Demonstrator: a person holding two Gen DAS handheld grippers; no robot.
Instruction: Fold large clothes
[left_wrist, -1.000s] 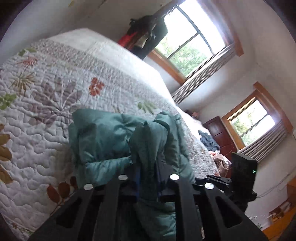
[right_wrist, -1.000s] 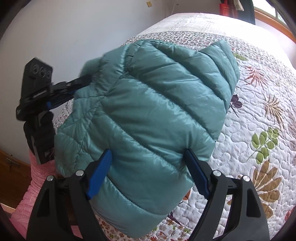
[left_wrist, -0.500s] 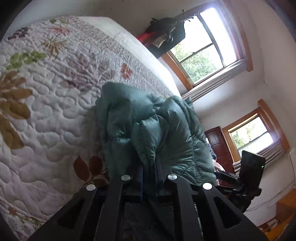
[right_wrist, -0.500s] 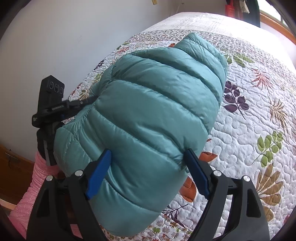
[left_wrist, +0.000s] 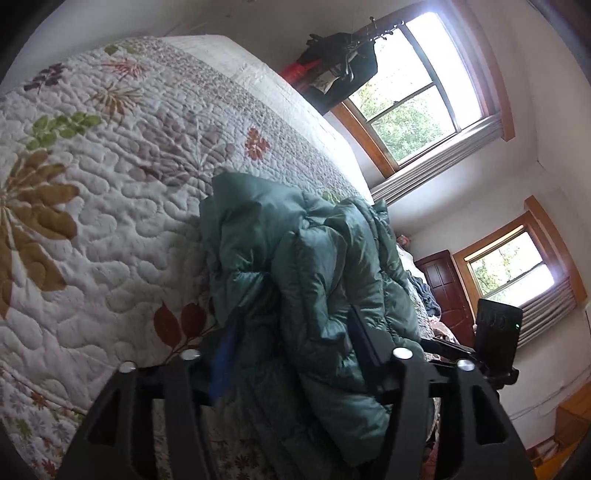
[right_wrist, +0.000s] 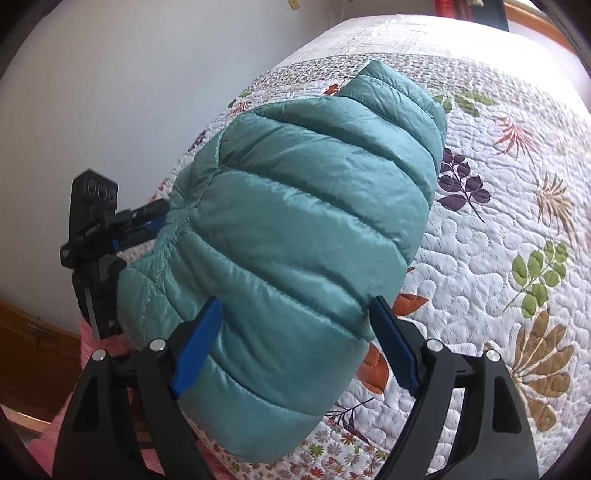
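A teal puffer jacket (right_wrist: 303, 221) lies folded in a thick bundle near the edge of the quilted bed (right_wrist: 509, 229). My right gripper (right_wrist: 295, 302) is open, its blue pads (right_wrist: 199, 347) wide apart on either side of the bundle's near end. In the left wrist view the jacket (left_wrist: 314, 266) bunches up between the spread fingers of my left gripper (left_wrist: 291, 332), which is open; loose fabric sits between the jaws. The left gripper (right_wrist: 110, 229) also shows at the bundle's left end in the right wrist view, and the right gripper (left_wrist: 495, 332) shows beyond the jacket.
The quilt (left_wrist: 110, 221) carries a leaf pattern. A white wall (right_wrist: 110, 92) stands close on the left of the bed. Dark clothes (left_wrist: 343, 62) hang by a window. A wooden door (left_wrist: 443, 284) and loose clothes (left_wrist: 424, 291) lie beyond. Pink fabric (right_wrist: 92, 347) shows below.
My left gripper's jaws have gone from pinched on a jacket fold to wide apart. The jacket bundle has dropped and settled onto the quilt. The right gripper stayed open.
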